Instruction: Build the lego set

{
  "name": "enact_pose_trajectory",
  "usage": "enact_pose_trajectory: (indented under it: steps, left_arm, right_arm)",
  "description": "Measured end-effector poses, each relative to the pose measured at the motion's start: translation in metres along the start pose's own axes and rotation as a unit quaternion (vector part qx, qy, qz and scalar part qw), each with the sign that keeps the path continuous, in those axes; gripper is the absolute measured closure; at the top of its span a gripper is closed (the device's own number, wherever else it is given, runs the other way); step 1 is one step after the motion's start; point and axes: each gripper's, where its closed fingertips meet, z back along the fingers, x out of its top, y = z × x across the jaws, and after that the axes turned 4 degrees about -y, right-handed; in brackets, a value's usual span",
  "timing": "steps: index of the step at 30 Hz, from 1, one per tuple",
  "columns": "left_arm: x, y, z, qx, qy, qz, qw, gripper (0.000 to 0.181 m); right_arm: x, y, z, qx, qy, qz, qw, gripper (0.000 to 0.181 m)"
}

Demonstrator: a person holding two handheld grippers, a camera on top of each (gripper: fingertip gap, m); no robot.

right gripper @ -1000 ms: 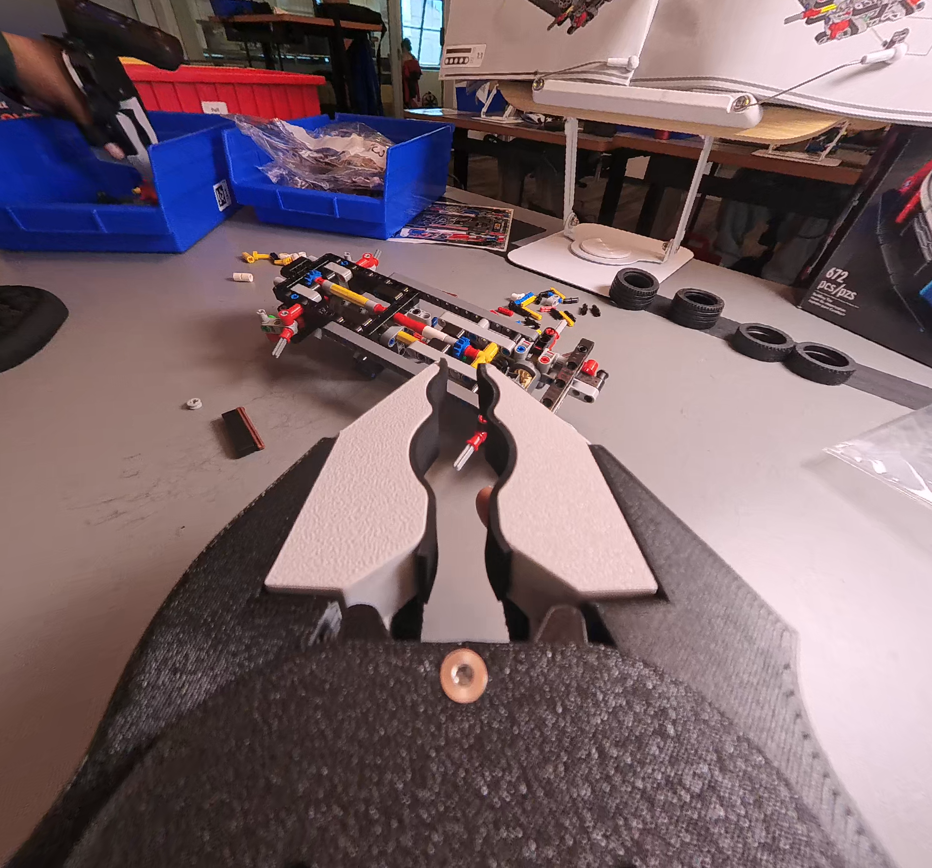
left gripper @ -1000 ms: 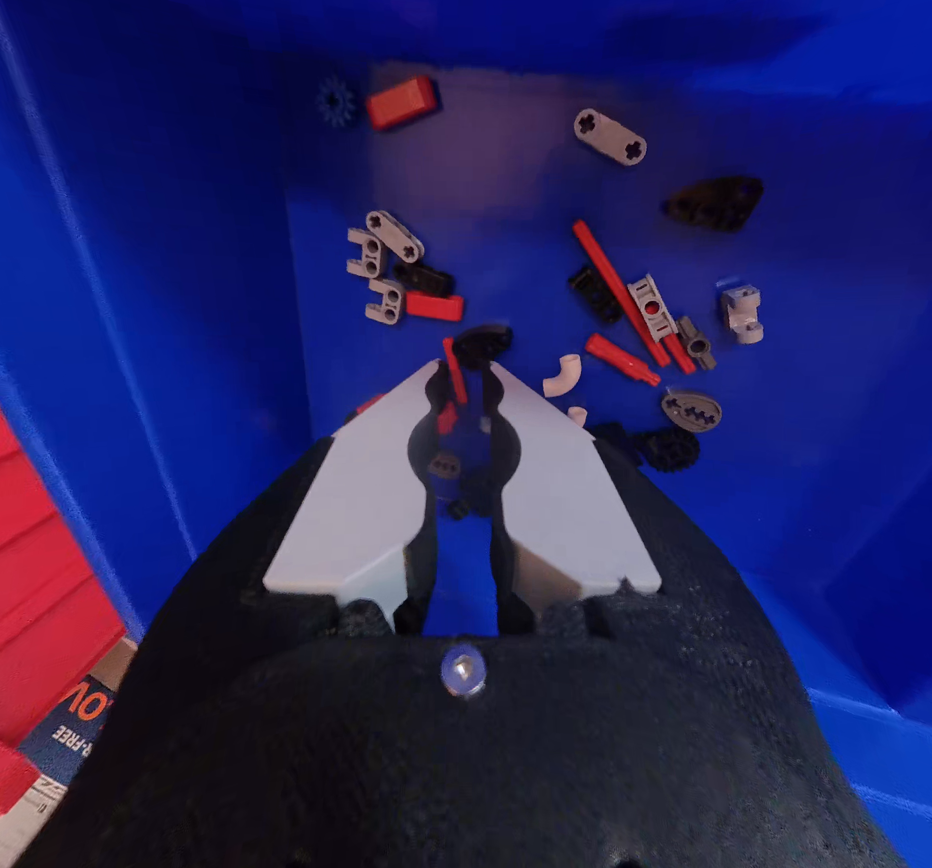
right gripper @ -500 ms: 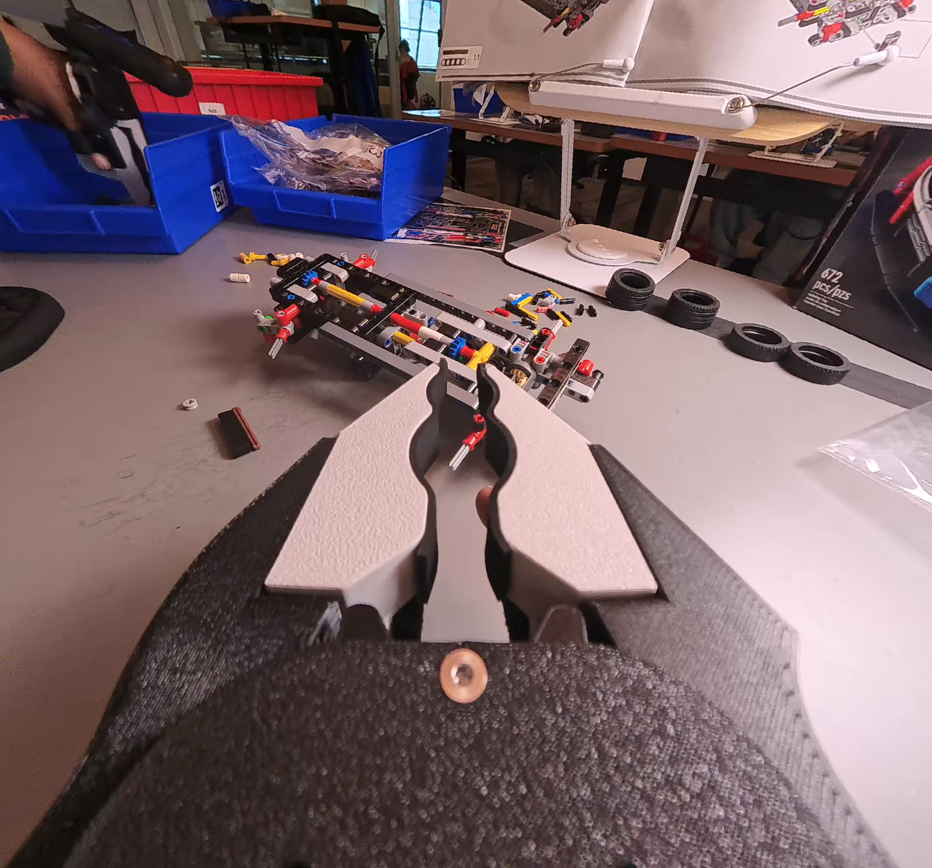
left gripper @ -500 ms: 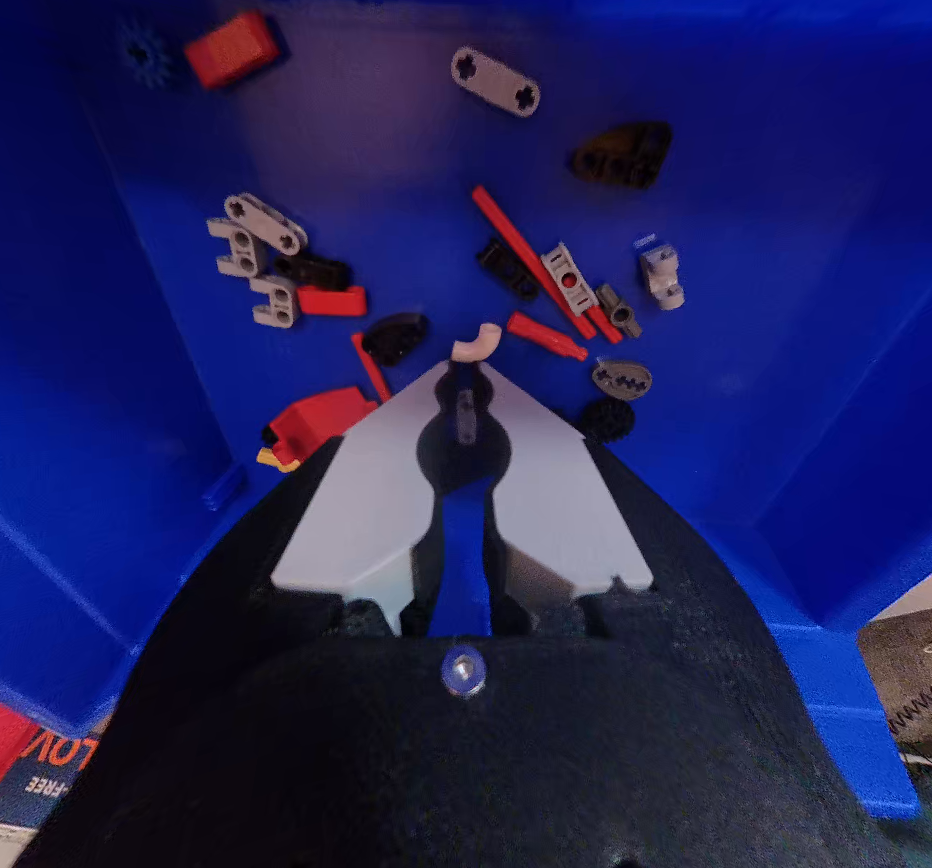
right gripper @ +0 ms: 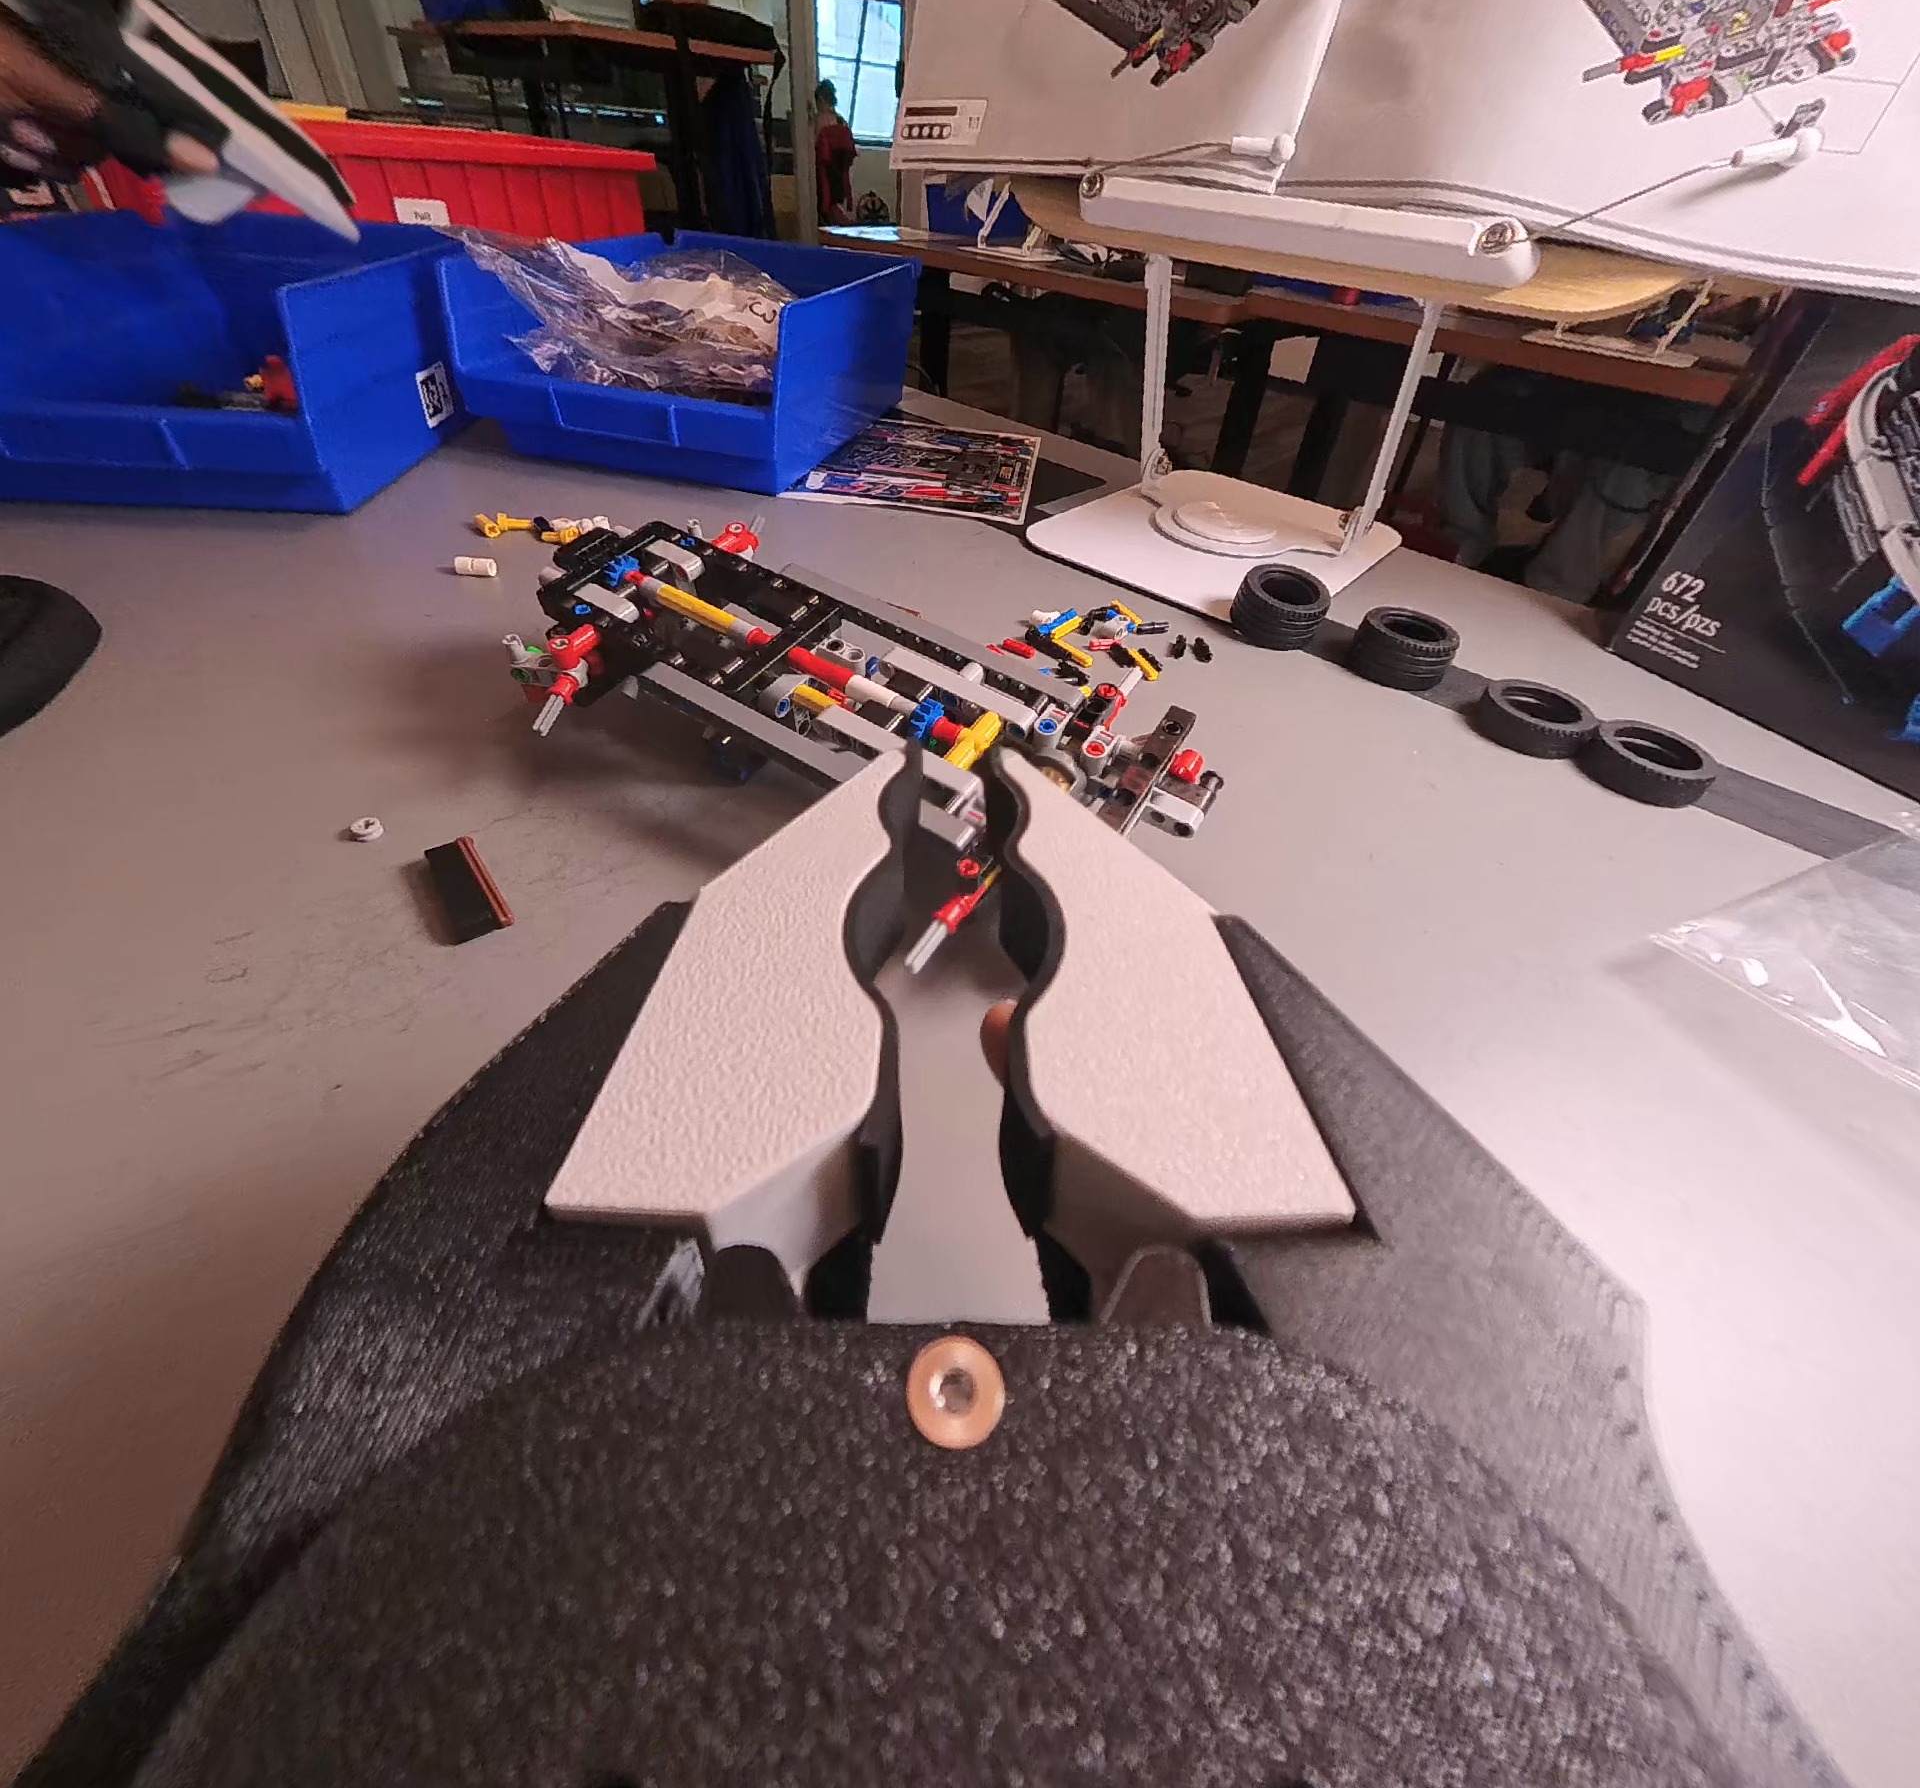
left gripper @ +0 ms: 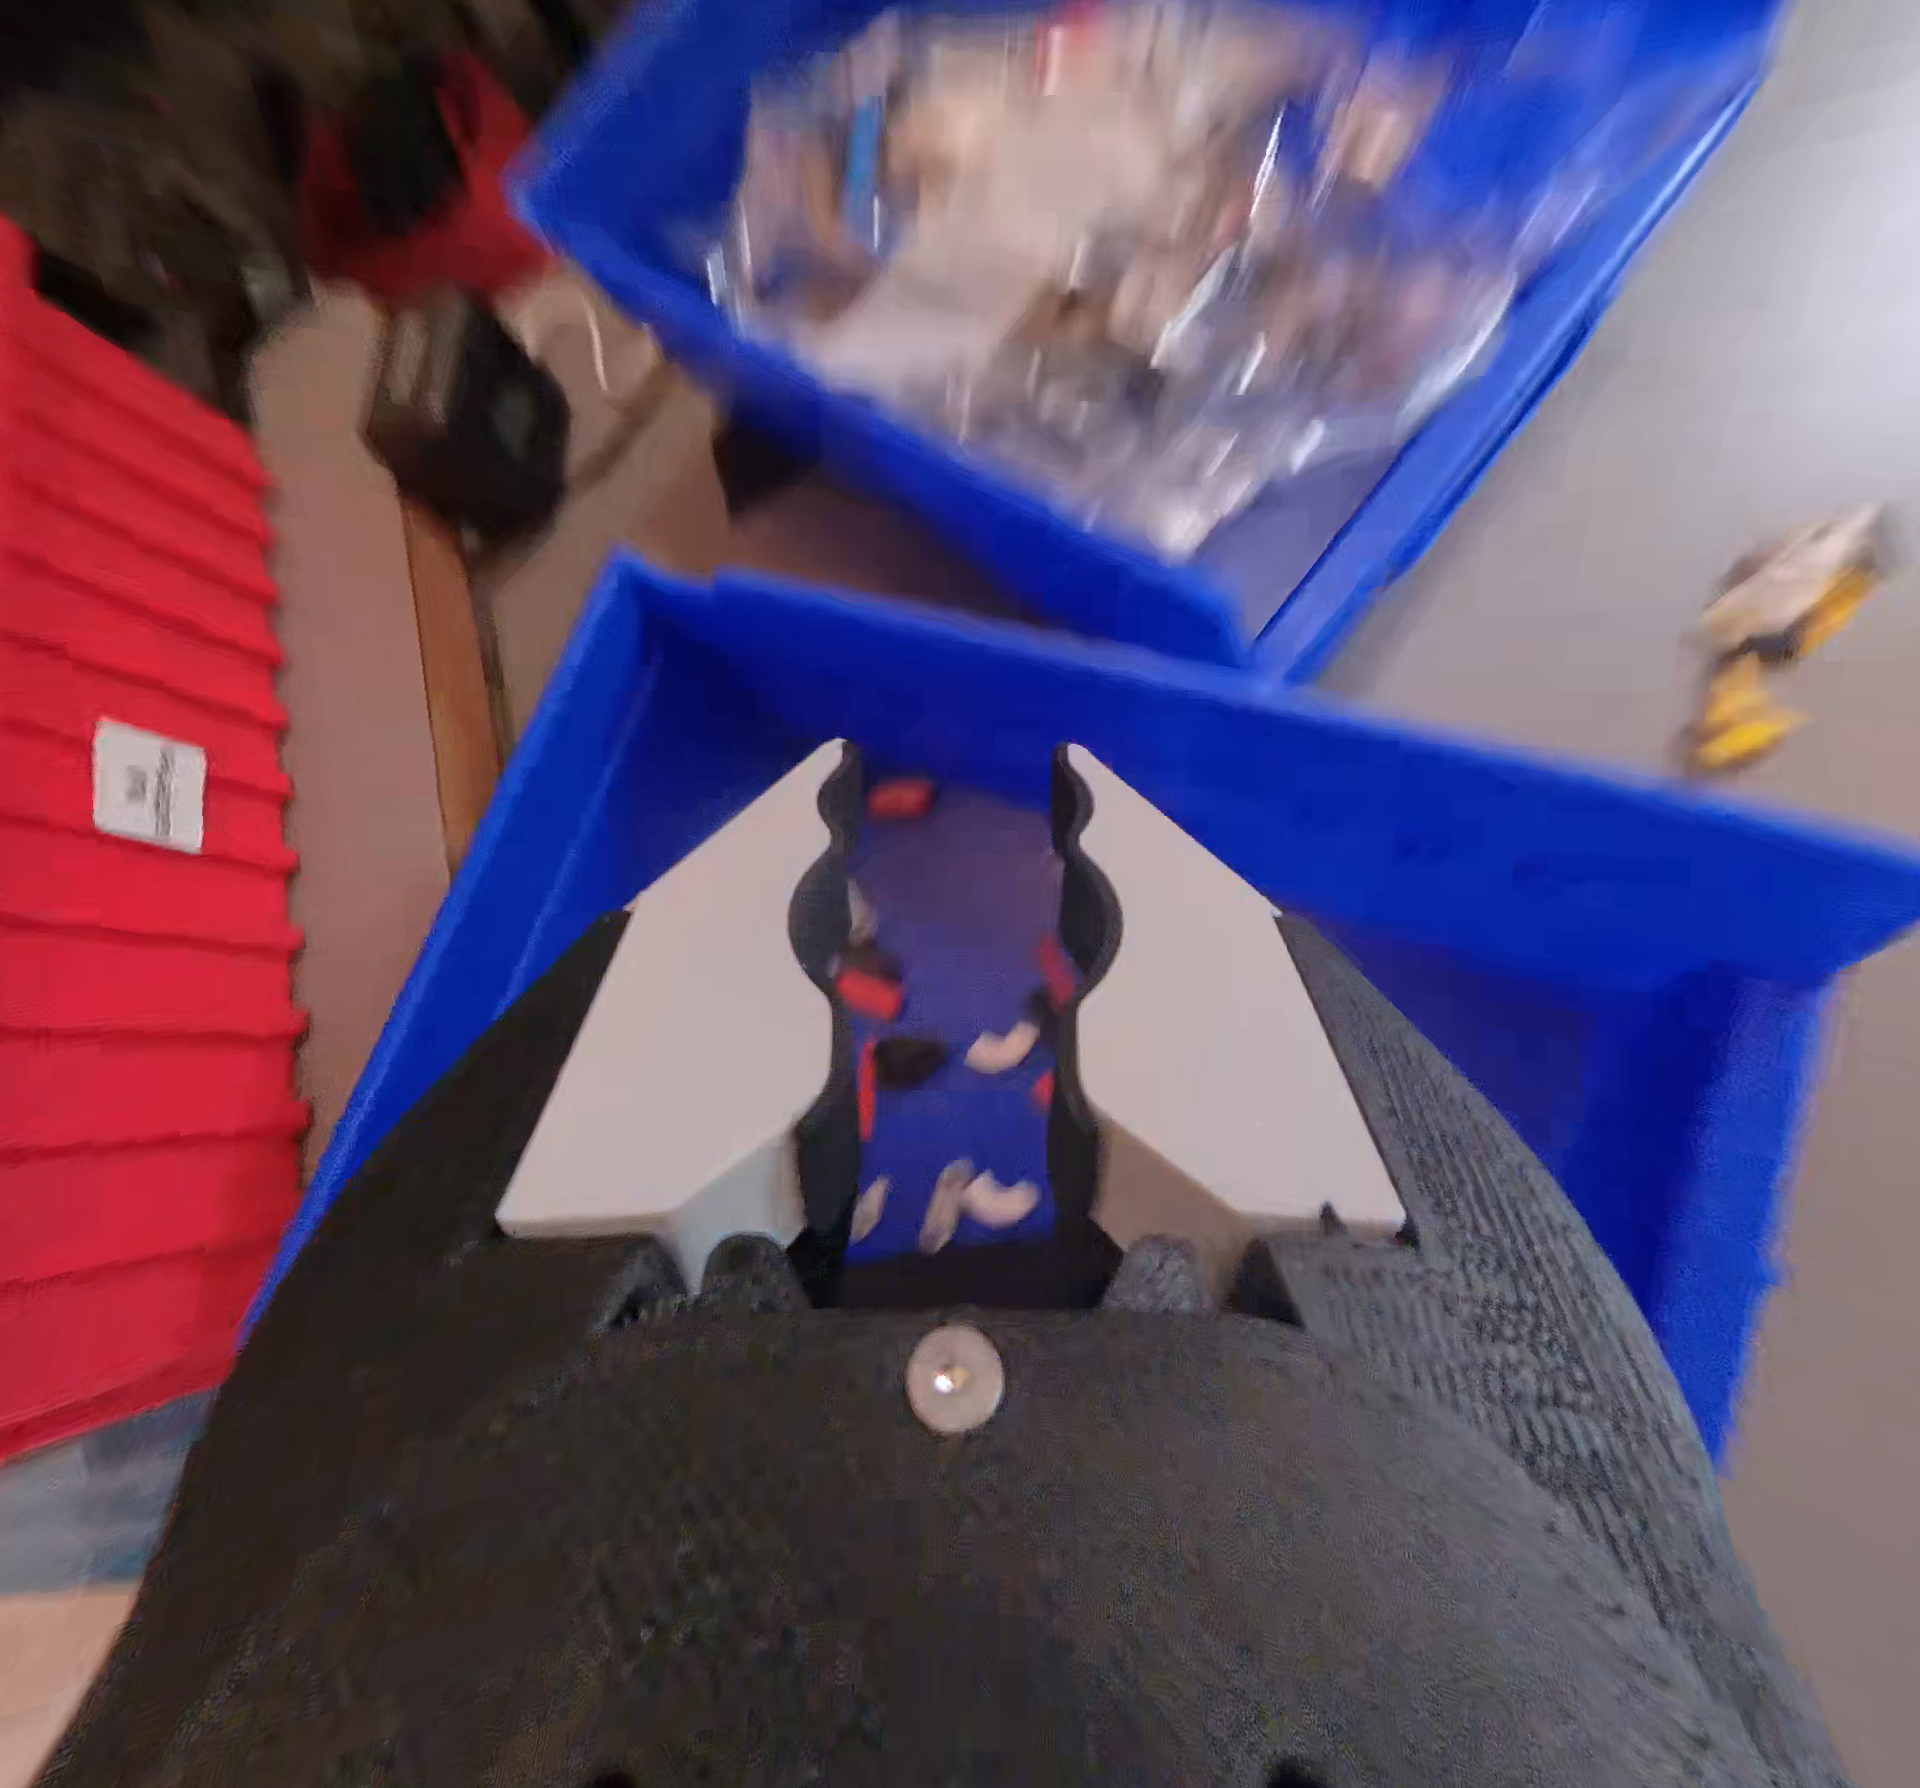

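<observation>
My left gripper is open and empty, held above the blue parts bin. Red, black and white loose pieces show on the bin floor between its fingers; this view is blurred. It also shows in the right wrist view, raised over that bin. The long black and grey chassis lies on the grey table. My right gripper is closed to a narrow gap on the chassis's near grey beam. A red and grey axle pin shows between its fingers.
A second blue bin holds plastic bags, with a red bin to the left. Several tyres, small loose parts, a dark brick, the instruction stand, the set box and a clear bag lie around.
My left gripper has risen out of the blue bin, tilted up and opened wide; the small grey piece seen between its jaws is no longer there. The right gripper has barely moved.
</observation>
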Motion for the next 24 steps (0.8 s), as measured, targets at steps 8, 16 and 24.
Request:
enact_pose_trajectory:
  steps: [8,16,24]
  left_arm:
    - [0.098,-0.142,0.090,-0.116,-0.360,0.151,0.913,0.146]
    - [0.076,-0.258,0.054,-0.201,-0.357,0.229,0.883,0.148]
    - [0.068,-0.273,0.043,-0.216,-0.343,0.193,0.894,0.143]
  right_arm:
    - [0.046,-0.025,-0.031,0.013,0.000,0.059,0.998,0.172]
    - [0.063,-0.043,-0.119,0.060,0.088,0.127,0.986,0.169]
    - [0.015,-0.050,-0.195,0.121,0.217,0.103,0.963,0.163]
